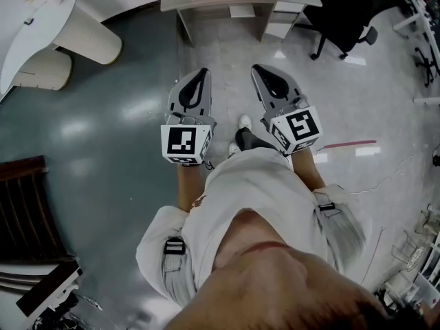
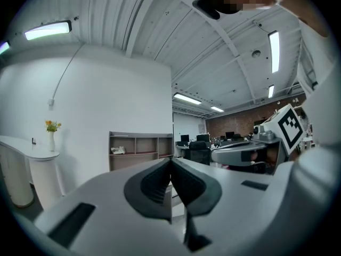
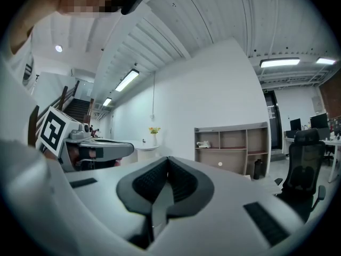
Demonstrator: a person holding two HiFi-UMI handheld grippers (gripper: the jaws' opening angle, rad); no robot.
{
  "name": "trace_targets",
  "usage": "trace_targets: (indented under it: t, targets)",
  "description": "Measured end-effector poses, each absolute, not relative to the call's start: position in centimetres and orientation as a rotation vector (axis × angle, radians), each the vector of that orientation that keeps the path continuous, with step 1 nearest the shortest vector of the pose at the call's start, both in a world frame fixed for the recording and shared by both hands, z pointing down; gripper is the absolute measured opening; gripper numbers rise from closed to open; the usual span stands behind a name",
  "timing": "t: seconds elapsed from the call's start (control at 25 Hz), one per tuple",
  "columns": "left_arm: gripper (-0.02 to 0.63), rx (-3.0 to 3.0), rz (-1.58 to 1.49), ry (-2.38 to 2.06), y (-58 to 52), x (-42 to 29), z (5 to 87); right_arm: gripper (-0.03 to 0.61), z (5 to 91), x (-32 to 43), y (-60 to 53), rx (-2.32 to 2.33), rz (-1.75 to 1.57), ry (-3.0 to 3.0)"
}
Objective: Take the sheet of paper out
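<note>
No sheet of paper can be picked out in any view. My left gripper (image 1: 201, 72) and right gripper (image 1: 256, 67) are held level side by side above the floor, pointing toward a wooden shelf unit (image 1: 220, 4). Both are shut, with their pads meeting and nothing between them, as the left gripper view (image 2: 171, 161) and the right gripper view (image 3: 168, 159) show. A small white crumpled thing (image 2: 118, 150) lies in an upper compartment of the shelf unit (image 3: 229, 143), some way ahead of both grippers.
A black office chair (image 1: 340, 16) stands right of the shelf unit. A white curved counter (image 1: 41, 26) with a vase of flowers (image 2: 51, 135) is at the left. Dark wooden steps (image 1: 24, 205) lie at the near left. Grey floor (image 1: 124, 115) stretches ahead.
</note>
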State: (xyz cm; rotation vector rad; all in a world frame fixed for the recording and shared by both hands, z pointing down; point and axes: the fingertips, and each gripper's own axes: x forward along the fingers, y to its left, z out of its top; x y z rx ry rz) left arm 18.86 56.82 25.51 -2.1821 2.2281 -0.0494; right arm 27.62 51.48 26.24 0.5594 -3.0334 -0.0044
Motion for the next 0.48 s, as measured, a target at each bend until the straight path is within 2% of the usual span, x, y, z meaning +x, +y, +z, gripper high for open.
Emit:
trace_targets:
  t: [0.48]
  targets:
    - [0.020,-2.178,-0.096,2.222,48.2,16.7,25.0,0.021,26.4,24.9,43.1,0.522,0.056,-3.051]
